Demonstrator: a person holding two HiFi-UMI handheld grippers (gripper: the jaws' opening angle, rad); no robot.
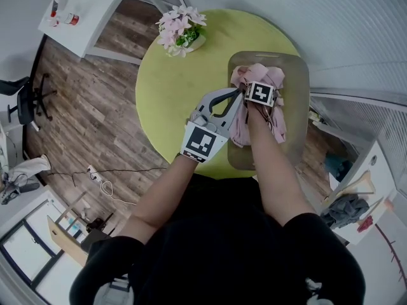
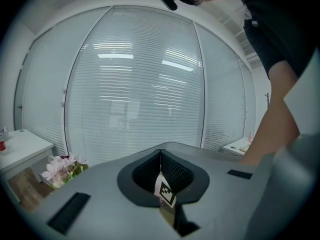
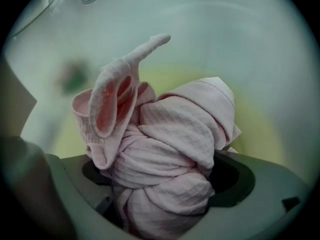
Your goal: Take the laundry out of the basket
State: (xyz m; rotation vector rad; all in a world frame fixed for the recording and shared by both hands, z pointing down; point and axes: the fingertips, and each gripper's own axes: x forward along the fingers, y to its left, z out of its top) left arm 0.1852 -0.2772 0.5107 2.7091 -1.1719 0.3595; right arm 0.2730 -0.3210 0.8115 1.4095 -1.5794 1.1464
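Surface (image 1: 172,88): round, yellow-green, set on a wood-plank floor; carries the basket at its right edge and the flowers at its far side.
Basket (image 1: 299,107): beige, shallow, with rounded corners; partly overhangs the near-right edge of the surface.
Pink waffle-weave cloth (image 1: 257,75): bunched over the middle of the basket, with folds trailing toward the person on both sides of the right forearm. Seen close in the right gripper view (image 3: 170,149) as a twisted wad with one loose flap standing up at the left.
Cloth relative to jaws: wedged between the right jaws, filling the gap and bulging out above them. Lifted clear of the basket floor or not: cannot tell.
Right gripper (image 1: 259,94): over the basket, marker cube facing up, jaws clamped on the pink waffle-weave cloth (image 3: 165,199).
Left gripper (image 1: 236,94): jaws pressed together with nothing caught between them, tips just beside the right gripper's cube. Own view (image 2: 160,156) aimed up at the window blinds (image 2: 145,84). Contact with the cloth: cannot tell.
Flowers (image 1: 181,30): pink and white bunch, well apart from the basket; also low at the left in the left gripper view (image 2: 62,170).
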